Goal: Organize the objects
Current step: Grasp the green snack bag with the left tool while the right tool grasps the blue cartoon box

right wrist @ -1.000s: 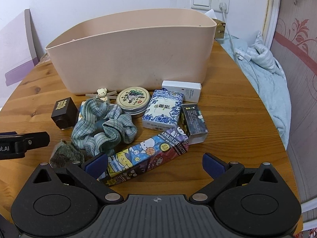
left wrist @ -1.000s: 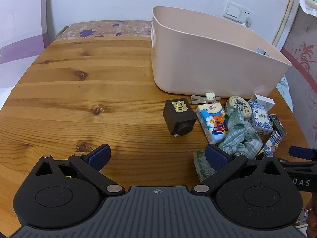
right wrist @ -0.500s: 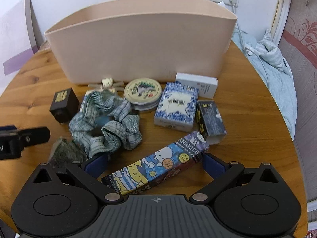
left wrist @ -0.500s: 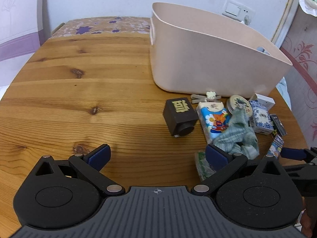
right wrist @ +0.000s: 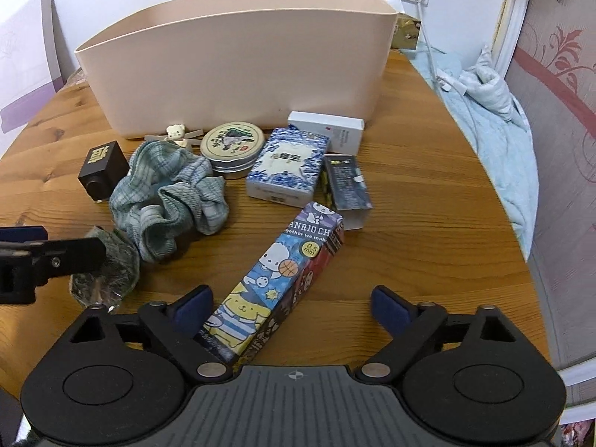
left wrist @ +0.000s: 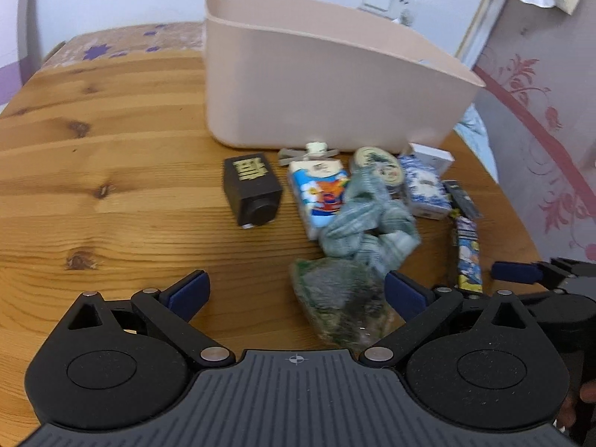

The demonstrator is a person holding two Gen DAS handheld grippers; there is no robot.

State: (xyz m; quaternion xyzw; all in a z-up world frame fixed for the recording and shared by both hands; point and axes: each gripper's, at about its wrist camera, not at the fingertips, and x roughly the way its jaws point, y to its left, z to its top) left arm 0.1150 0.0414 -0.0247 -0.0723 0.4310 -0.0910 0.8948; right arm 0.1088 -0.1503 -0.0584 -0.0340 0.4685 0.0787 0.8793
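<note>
A beige plastic bin [left wrist: 327, 89] [right wrist: 238, 59] stands at the back of the round wooden table [left wrist: 111, 186]. Small items lie in front of it. My right gripper [right wrist: 290, 303] is open, its jaws on either side of the near end of a long cartoon-print box [right wrist: 283, 279], not closed on it. My left gripper [left wrist: 296, 292] is open, with a clear green-grey packet [left wrist: 339, 301] between its jaws near the right finger. A blue-green checked scrunchie [left wrist: 368, 227] [right wrist: 171, 193] lies just beyond.
A black cube [left wrist: 251, 190], a cartoon tissue pack [left wrist: 318, 193], a round tin [right wrist: 232, 145], a blue-white patterned box [right wrist: 288, 164], a white box [right wrist: 327, 130], a dark small box [right wrist: 346, 182] and a bear clip [right wrist: 175, 136] lie before the bin. Bedding [right wrist: 491, 119] lies beyond the table's right edge.
Both grippers have moved forward. The right one now straddles the cartoon box's near end. The left one has come up over the green-grey packet. Both stay open.
</note>
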